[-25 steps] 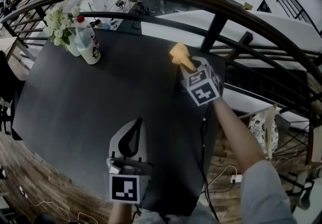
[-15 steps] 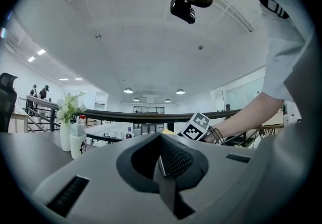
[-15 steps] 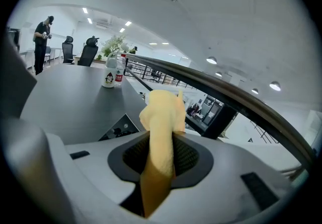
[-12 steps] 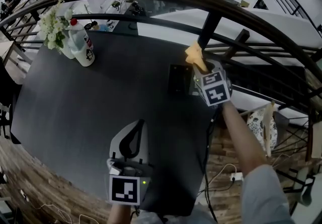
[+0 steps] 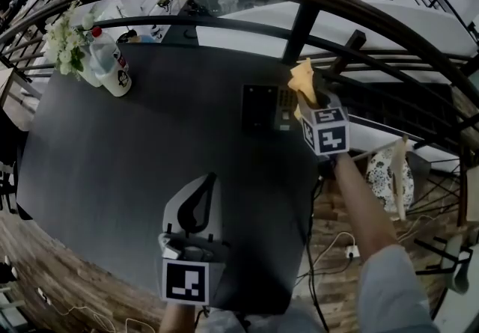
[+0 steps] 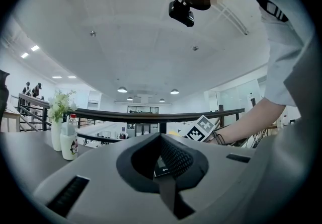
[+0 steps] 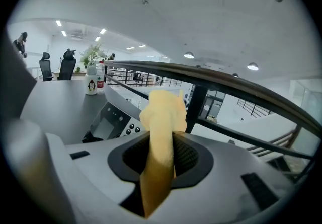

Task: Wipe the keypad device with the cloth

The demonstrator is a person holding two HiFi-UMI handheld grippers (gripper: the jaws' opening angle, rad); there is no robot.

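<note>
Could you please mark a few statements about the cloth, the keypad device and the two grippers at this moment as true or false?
1. The right gripper has its fingers shut on the yellow cloth. True.
2. The cloth lies spread flat over the keypad device. False: it stands up out of the right gripper's fingers, beside the device's right end.
3. The left gripper is holding the bottle. False: its fingers are shut on nothing, and the bottle stands at the far left corner next to the flowers.
4. The keypad device sits toward the far right side of the table. True.
</note>
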